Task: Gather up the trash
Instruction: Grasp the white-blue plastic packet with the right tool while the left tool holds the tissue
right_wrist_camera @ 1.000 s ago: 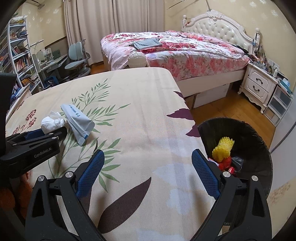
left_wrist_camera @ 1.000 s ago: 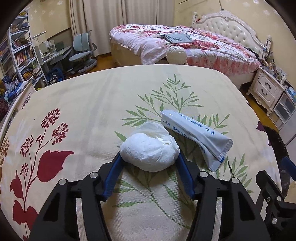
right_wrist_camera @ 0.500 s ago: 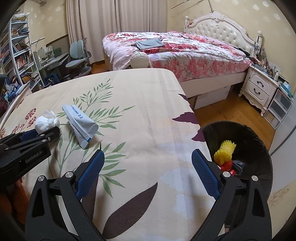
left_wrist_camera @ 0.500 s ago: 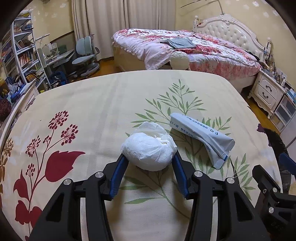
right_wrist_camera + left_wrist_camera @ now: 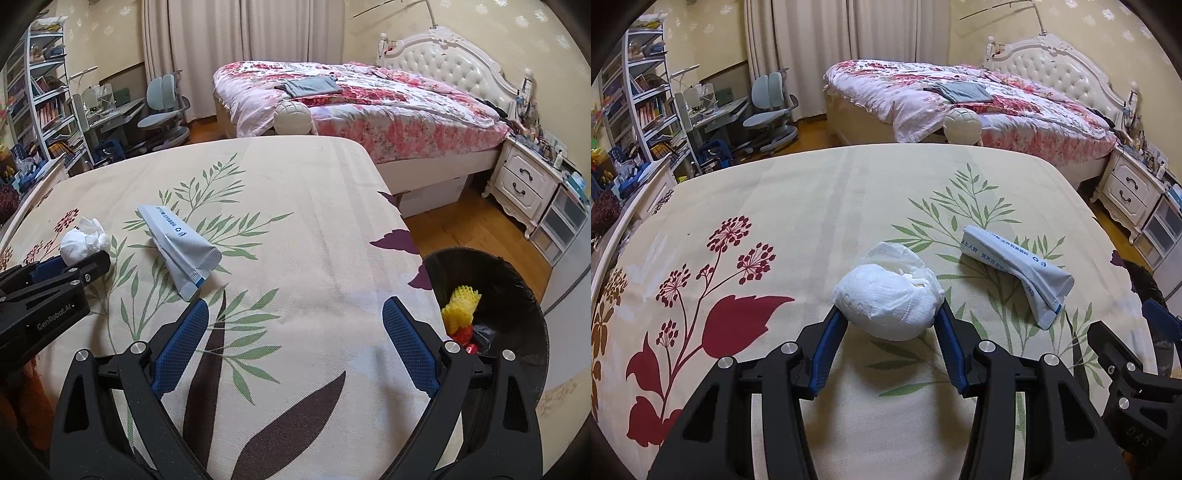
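Observation:
A crumpled white tissue wad (image 5: 888, 295) sits between the blue pads of my left gripper (image 5: 891, 316), which is shut on it and holds it just above the floral tablecloth (image 5: 812, 206). The wad also shows in the right wrist view (image 5: 83, 240). A grey-white empty packet (image 5: 1015, 267) lies on the cloth to its right; it also shows in the right wrist view (image 5: 181, 245). My right gripper (image 5: 295, 325) is open and empty over the cloth near the right edge.
A black trash bin (image 5: 517, 291) stands beside the table's right edge, with yellow foam netting (image 5: 461, 306) and red scraps inside. A bed (image 5: 979, 96), a nightstand (image 5: 524, 184), an office chair (image 5: 768, 114) and bookshelves (image 5: 639, 107) lie beyond the table.
My left gripper has closed on the tissue wad and lifted it slightly. My right gripper has drawn back a little and stayed open.

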`<state>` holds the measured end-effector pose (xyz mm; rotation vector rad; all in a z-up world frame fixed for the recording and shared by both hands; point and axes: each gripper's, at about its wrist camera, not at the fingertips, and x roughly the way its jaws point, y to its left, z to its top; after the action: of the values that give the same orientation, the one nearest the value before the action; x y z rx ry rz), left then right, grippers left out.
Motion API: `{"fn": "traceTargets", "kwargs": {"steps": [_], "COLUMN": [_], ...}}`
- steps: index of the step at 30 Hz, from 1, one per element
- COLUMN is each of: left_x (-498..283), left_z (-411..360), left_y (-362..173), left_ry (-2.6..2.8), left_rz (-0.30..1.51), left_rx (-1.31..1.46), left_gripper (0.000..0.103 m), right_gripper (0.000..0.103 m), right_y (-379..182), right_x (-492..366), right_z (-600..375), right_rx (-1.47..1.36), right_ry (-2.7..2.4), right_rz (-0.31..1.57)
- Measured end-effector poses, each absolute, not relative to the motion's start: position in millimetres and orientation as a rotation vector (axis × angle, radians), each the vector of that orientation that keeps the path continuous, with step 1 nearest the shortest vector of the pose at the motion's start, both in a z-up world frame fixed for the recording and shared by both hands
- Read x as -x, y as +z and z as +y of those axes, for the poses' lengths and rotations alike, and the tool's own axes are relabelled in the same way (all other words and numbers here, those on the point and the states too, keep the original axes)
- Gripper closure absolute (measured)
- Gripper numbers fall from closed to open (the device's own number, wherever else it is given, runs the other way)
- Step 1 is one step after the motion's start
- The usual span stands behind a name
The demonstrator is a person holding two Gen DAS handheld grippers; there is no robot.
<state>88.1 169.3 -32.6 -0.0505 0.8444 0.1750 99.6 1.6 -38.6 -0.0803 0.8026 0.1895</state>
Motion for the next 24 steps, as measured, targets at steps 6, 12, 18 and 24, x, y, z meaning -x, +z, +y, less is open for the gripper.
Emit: {"fn": "traceTargets", "kwargs": {"steps": [6, 12, 18, 24], "left_x": [-81.5, -76.0, -72.3, -72.2], "left_z": [183.8, 199.9, 214.6, 222.1], "left_y": [-33.8, -35.6, -38.0, -39.2], "left_ry": [0.197, 0.228, 0.253, 0.262], "left_rz": [0.847, 0.846, 0.852, 0.854], "left_rx": [0.060, 0.064, 0.082, 0.098], "left_gripper": [0.053, 0.053, 0.053, 0.053], "right_gripper": [0.010, 0.010, 0.010, 0.010], "right_y": [-38.8, -38.9, -38.8, -39.8], "right_x": [-104.4, -113.2, -126.3, -142.6], "right_z": [16.8, 37.7, 63.3, 79.9], "right_rx": [0.096, 0.116, 0.145, 0.163], "right_ry": [0.213, 0.244, 0.280, 0.288], "right_rz": [0.809, 0.818, 0.825, 0.837]}}
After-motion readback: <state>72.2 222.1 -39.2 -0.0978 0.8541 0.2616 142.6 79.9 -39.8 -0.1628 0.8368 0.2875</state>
